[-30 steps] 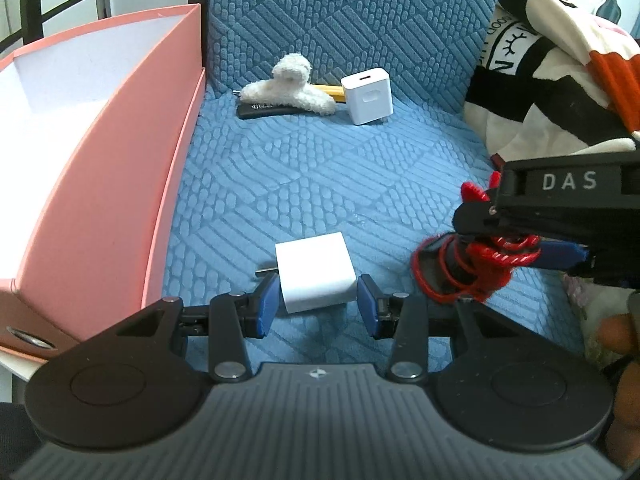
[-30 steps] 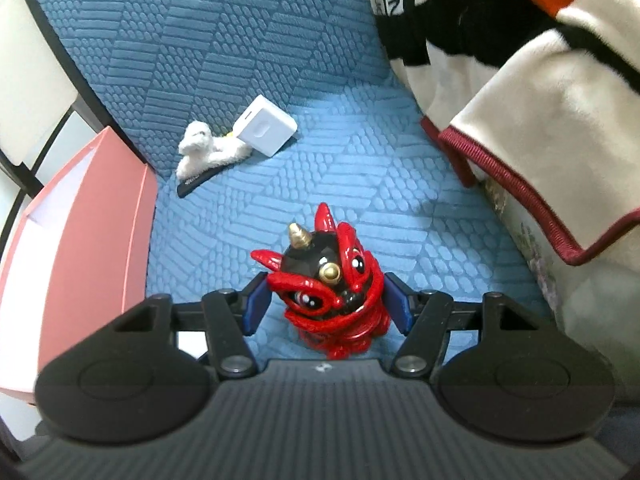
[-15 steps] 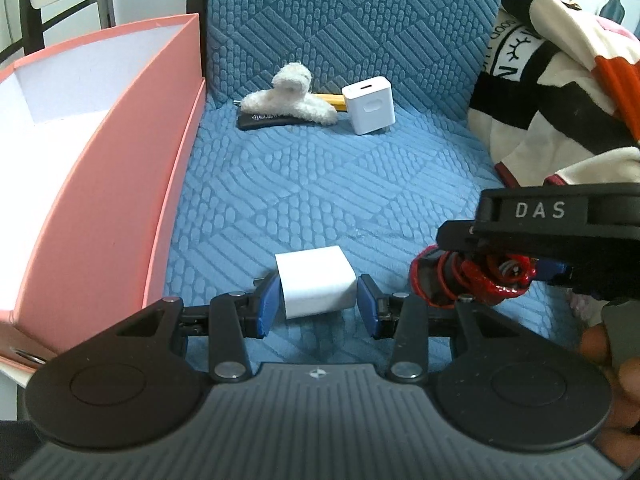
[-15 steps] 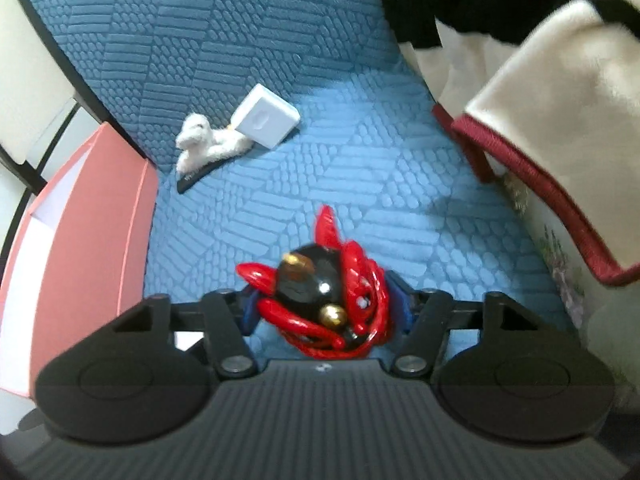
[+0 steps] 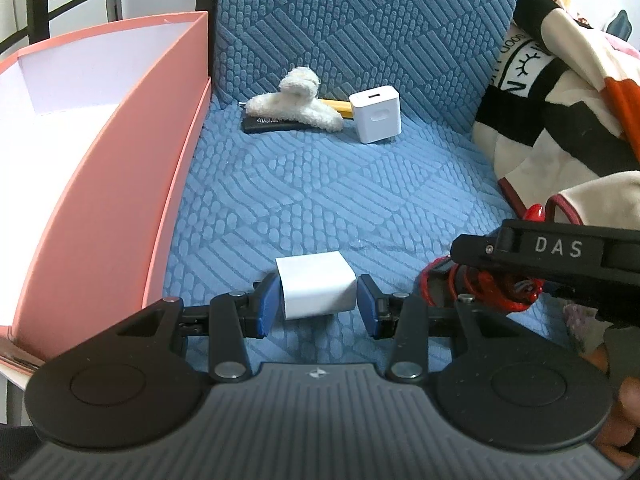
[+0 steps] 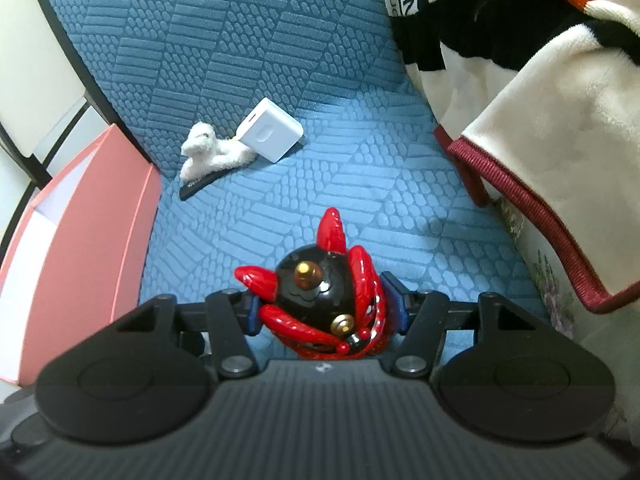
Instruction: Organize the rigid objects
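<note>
The left gripper [image 5: 317,307] brackets a white charger cube [image 5: 315,290], apparently unclenched; the right gripper [image 6: 323,307] clasps a red-black figurine [image 6: 320,304] at lower centre.

The seat cushion [image 5: 320,184] is blue, quilted in blocks of raised stripes and pebbled dots, and its backrest [image 5: 360,32] carries the same pattern in a darker teal-blue. The box [image 5: 120,168] at the side is salmon pink outside and white inside. A plain white charger cube [image 5: 316,290] sits between royal-blue finger pads [image 5: 267,306] on a black and grey left gripper [image 5: 316,308]. The figurine [image 6: 320,304] is glossy black with bright red horns and gold studs. A second charger [image 5: 376,118] is white, the fluffy hair claw [image 5: 294,104] cream. The blanket [image 6: 540,100] is cream, black and orange, edged in dark red.
</note>
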Motion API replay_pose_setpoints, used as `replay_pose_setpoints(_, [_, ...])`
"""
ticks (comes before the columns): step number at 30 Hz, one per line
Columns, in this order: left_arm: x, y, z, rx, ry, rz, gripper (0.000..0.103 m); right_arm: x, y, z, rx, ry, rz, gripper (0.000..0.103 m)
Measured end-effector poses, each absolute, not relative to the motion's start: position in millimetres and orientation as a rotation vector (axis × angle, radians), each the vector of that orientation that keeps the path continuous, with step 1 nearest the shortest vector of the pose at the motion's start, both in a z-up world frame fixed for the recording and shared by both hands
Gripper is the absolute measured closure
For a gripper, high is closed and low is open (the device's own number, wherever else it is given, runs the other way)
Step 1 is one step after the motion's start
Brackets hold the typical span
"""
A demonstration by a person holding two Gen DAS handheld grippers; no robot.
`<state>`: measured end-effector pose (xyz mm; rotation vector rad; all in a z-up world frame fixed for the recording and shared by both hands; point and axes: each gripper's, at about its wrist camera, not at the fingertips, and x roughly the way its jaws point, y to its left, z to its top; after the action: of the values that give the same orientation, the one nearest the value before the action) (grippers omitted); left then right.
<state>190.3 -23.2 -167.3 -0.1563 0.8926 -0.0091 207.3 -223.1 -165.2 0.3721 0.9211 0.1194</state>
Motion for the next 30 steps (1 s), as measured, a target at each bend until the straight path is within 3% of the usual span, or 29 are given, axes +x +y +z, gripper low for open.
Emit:
replay_pose_setpoints(24, [208,-24,-162,-0.213,0.910,0.050,0.056,209,-231,-163,0.379,0.926,0.114,0.042])
replay_pose_setpoints(27, [202,-27,-157,-0.191,0.907,0.032,0.069,207,-228,-159,0.346,0.922,0.108,0.042])
replay_pose_setpoints(30, [194,-26,-149,-0.185,0.903,0.007,0.069,202,-227,-153,0.323,0.922,0.109,0.042])
